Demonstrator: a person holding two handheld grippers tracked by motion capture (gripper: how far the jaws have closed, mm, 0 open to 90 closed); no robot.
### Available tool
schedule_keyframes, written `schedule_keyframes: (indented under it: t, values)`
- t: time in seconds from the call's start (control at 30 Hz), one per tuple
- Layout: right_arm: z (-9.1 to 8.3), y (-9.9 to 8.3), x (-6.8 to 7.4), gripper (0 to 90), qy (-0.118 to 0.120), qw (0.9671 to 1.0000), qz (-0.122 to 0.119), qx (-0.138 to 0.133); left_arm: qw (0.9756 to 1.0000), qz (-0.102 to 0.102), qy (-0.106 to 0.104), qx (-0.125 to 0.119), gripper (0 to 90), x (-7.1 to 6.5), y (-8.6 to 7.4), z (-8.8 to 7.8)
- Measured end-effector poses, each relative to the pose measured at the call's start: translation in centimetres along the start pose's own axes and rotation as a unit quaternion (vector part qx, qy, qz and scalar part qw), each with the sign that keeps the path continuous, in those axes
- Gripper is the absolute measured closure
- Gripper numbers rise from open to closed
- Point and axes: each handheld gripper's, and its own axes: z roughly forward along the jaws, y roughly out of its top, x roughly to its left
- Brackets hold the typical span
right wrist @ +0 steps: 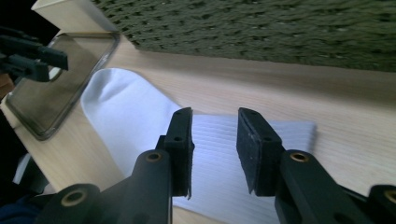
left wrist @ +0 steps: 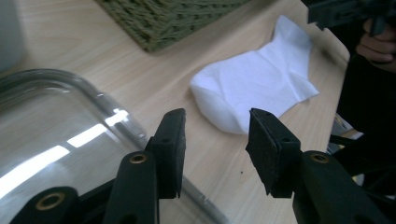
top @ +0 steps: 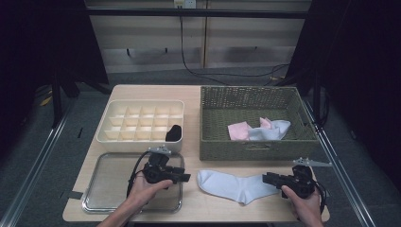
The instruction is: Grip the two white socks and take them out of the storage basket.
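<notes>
Left hand-held gripper point(top: 185, 178) over the right rim of the metal tray point(top: 94, 189), jaws apart with nothing between the pads, pointed toward the toe of the white sock point(top: 236, 185); in the left gripper view that same left hand-held gripper point(left wrist: 215, 140) open above bare wood, sock point(left wrist: 261, 88) a little ahead of the tips. Right hand-held gripper point(top: 265, 178) at the sock's cuff end, jaws parted; in the right gripper view point(right wrist: 214, 140) pads hanging just over the ribbed cuff point(right wrist: 261, 135), contact with the cloth hard to judge, no clamping visible. Sock flat on the tabletop point(top: 213, 208) in front of the woven basket point(top: 257, 151), toe toward the tray. Inside the basket, a pink cloth point(top: 239, 130) and a pale blue one point(top: 274, 128), crumpled, shapes hard to make out. Behind the tray, a cream divided organizer point(top: 142, 120) with a dark item point(top: 173, 133) in a near-right cell, too dim to identify. Forearms cut off at the bottom edge of the high view.
</notes>
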Motion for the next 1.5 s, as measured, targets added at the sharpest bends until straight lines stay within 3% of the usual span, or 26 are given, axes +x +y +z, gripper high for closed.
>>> schedule_keyframes:
  t: [0.03, 0.23, 0.33, 0.47, 0.63, 0.83, 0.97, 1.5]
  values:
    - [0.0, 0.1, 0.1, 67.1, 0.008, 1.0, -0.003, 0.005, 0.9999, 0.002, 0.012, -0.001, 57.4, 0.0, -0.2, -0.6]
    - [0.1, 0.8, 0.8, 65.5, 0.013, 0.9998, -0.012, -0.003, 0.9997, 0.006, 0.018, -0.014, 52.7, 0.4, -1.0, -2.0]
    - [0.0, 1.1, 0.9, 65.6, 0.013, 0.9998, -0.01, -0.007, 0.9993, -0.004, 0.017, -0.033, 50.9, 0.5, -1.5, -3.5]
    - [0.0, 1.7, 1.1, 66.2, 0.015, 0.9997, -0.017, -0.011, 0.9983, 0.002, 0.036, -0.046, 49.1, 1.1, -1.9, -5.1]
    - [0.1, 2.3, 1.6, 67.2, 0.023, 0.9994, -0.023, -0.013, 0.9982, 0.0, 0.05, -0.035, 44.8, 1.6, -2.4, -4.9]
    - [0.7, 3.1, 2.6, 66.7, 0.033, 0.9987, -0.039, -0.005, 0.9977, 0.002, 0.042, -0.053, 43.0, 1.8, -2.4, -5.5]
    - [0.6, 3.4, 2.8, 66.1, 0.039, 0.9984, -0.039, -0.008, 0.9972, -0.007, 0.05, -0.055, 38.1, 2.3, -2.8, -5.7]
    - [-0.6, 4.8, 4.0, 64.0, 0.043, 0.9973, -0.05, -0.033, 0.9964, -0.002, 0.066, -0.053, 38.2, 2.4, -3.3, -5.9]
